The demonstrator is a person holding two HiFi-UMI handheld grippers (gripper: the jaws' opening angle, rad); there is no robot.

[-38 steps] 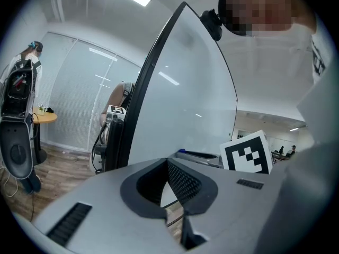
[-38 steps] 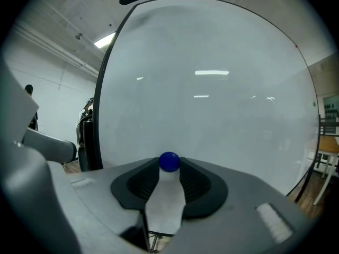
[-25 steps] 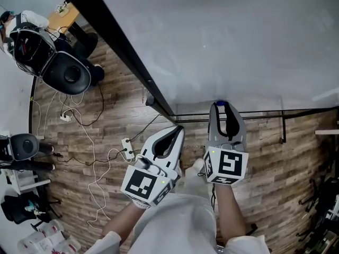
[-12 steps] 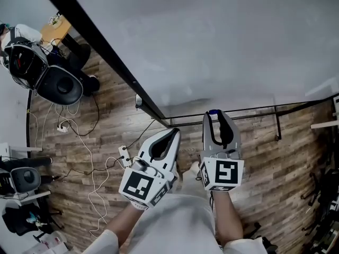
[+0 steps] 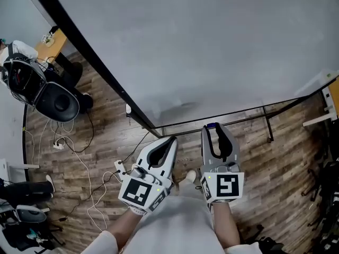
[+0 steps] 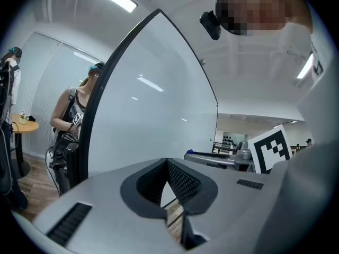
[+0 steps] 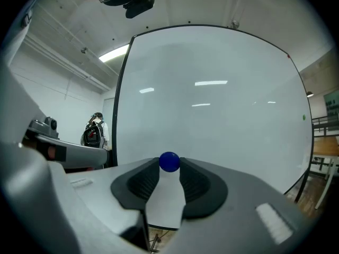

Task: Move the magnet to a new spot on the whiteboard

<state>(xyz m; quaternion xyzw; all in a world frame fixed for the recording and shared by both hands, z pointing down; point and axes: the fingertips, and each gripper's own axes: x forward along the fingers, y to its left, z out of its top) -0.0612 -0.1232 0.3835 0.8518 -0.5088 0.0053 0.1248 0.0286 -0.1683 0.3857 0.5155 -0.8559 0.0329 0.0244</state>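
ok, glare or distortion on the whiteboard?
Right gripper view: light streaks reflect on the large white whiteboard, its black frame bowed by the wide lens; small blue round magnet sharp. Left gripper view: same streaks, curved frame. Head view: no glare.

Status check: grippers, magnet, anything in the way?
Right gripper shut on blue magnet at its tips. Left gripper shut, empty. Whiteboard straight ahead, nothing blocking.

More of the black-framed white whiteboard [image 5: 212,46] is coming into view; the grey left gripper [image 5: 170,139] and grey right gripper [image 5: 213,127], pinching a round blue magnet [image 7: 169,162], are sliding rightward from its lower corner.
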